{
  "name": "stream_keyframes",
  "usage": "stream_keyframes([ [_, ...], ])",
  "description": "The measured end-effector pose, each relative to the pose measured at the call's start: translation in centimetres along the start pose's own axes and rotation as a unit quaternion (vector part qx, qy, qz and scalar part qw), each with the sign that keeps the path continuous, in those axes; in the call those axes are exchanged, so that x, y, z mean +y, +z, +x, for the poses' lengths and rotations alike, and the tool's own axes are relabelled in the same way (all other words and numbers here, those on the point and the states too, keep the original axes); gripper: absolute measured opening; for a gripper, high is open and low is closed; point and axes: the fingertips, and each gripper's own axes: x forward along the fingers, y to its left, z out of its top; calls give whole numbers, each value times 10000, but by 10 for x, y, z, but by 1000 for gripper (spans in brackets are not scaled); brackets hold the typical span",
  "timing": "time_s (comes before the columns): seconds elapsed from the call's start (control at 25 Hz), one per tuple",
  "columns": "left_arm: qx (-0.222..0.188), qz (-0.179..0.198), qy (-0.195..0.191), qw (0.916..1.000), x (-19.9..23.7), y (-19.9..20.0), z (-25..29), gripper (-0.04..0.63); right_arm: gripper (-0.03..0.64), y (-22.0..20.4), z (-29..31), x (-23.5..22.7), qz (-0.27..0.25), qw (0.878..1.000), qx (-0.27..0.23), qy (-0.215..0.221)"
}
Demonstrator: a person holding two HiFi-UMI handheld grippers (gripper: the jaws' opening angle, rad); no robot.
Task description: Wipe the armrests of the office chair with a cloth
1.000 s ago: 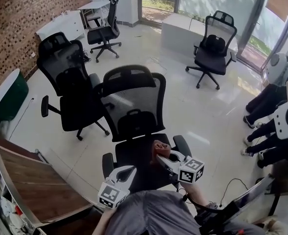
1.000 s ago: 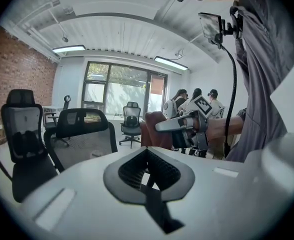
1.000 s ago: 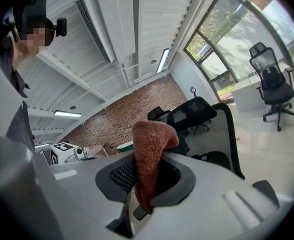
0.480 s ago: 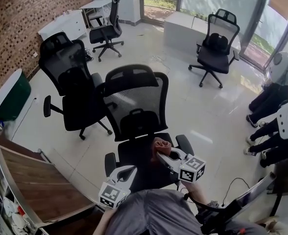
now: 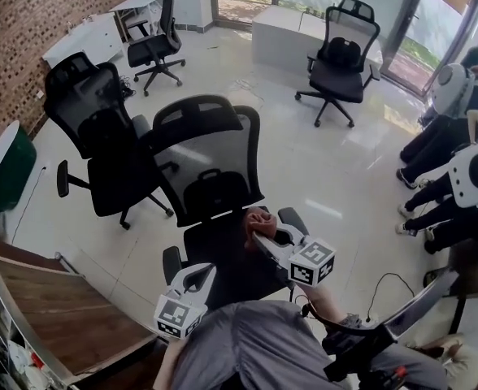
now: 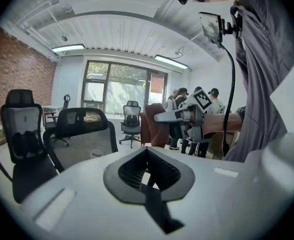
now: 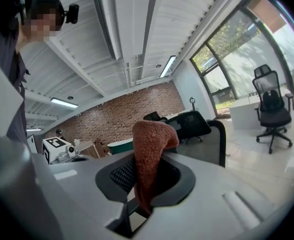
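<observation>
1. While we are standing at the near edge of the office chair (image 5: 210,161), our right gripper (image 5: 263,236) is squeezing shut on the cloth (image 5: 258,219). The red-brown cloth is poking up out of the jaws.
2. We are holding the cloth in the air over the seat (image 5: 223,254), just left of the right armrest (image 5: 294,219). It is not looking like it is touching the armrest yet.
3. Our left gripper (image 5: 202,276) is waiting low on the near side, close to the left armrest (image 5: 171,262). Its jaws are closed together with nothing in them.
4. Not much is changing from a second ago. The cloth is staying by the same spot next to the right armrest, and both grippers are keeping their places by the chair. Mostly our head is turning, so the whole room is sliding a little in the head view.
5. We are thinking this means the wiping is not starting yet, and both armrests are waiting for us. Next the cloth is needing to go a bit right and down onto the right armrest pad, so it is pressing flat there.
</observation>
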Motion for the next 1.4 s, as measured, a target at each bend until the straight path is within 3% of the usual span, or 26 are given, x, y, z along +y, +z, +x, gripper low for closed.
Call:
stream_keyframes([
  [0.88,7,-47,-16,10000,-6,-3,-8,15,54,2,-6,6,-172,9998,39,-103],
  [1.4,4,-16,-54,10000,-11,2,-1,15,54,-6,-5,18,-1011,9942,359,-115],
])
